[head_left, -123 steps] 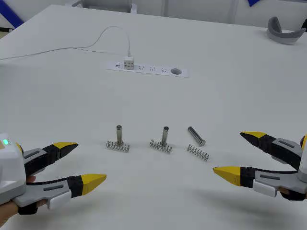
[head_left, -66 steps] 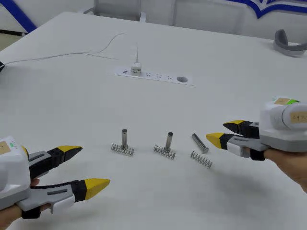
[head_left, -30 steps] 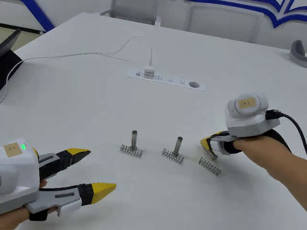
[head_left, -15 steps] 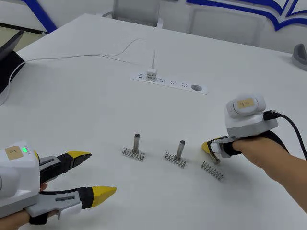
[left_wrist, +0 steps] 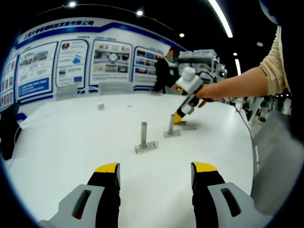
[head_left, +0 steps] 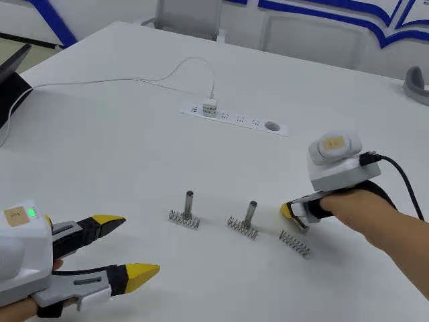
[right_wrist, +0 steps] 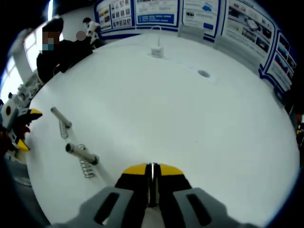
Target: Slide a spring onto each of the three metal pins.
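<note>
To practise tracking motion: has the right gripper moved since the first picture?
Yes. The right gripper came leftward to the rightmost spring; its jaws are shut on the third pin.

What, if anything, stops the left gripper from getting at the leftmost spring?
Probably nothing, so yes: the left gripper is open, with bare table between it and the leftmost spring; the right gripper holds the third pin.

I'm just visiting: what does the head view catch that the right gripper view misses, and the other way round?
The head view adds the loose third spring, lying on the table beside the right gripper.

The right gripper view adds a close look at the pin clamped between its own shut jaws, and people standing past the table's far end.

Both share the two upright pins, the springs at their feet, the open left gripper and the white power strip.
</note>
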Demonstrator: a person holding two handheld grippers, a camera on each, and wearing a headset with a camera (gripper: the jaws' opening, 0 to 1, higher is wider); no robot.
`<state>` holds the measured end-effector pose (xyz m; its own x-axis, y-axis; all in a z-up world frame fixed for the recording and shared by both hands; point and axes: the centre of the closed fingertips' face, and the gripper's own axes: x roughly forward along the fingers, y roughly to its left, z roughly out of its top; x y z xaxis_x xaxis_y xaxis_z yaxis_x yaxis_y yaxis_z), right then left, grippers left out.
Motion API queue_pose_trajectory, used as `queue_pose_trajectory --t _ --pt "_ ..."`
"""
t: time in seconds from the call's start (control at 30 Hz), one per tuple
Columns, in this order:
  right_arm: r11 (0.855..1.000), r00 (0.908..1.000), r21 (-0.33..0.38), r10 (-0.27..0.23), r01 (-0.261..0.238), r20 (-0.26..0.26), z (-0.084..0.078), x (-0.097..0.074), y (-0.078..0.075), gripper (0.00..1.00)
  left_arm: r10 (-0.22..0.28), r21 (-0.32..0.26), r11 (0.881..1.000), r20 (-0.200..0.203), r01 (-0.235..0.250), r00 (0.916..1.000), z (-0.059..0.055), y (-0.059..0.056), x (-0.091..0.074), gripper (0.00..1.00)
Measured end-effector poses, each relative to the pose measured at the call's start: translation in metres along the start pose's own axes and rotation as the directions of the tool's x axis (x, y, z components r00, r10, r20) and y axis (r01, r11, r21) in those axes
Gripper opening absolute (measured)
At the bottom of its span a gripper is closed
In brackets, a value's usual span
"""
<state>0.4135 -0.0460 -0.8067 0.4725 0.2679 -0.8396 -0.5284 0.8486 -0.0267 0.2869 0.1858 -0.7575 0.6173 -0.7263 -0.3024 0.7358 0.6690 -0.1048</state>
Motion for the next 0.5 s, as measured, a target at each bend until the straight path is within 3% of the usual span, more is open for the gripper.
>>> queue_pose_trajectory --t 0.3,0.5 --pt "0.998 0.9984 -0.055 -0.017 0.014 -0.054 0.0003 -0.0010 0.0031 0.09 -0.003 0.004 1.000 0.009 0.003 1.0000 0.0044 0.0000 0.0024 0.61" --pt "0.997 0.9989 -0.060 -0.040 0.038 -0.025 0.0008 -0.0021 0.0013 0.09 -0.005 0.011 1.000 0.010 0.005 0.9999 0.0062 -0.0017 0.0022 0.61"
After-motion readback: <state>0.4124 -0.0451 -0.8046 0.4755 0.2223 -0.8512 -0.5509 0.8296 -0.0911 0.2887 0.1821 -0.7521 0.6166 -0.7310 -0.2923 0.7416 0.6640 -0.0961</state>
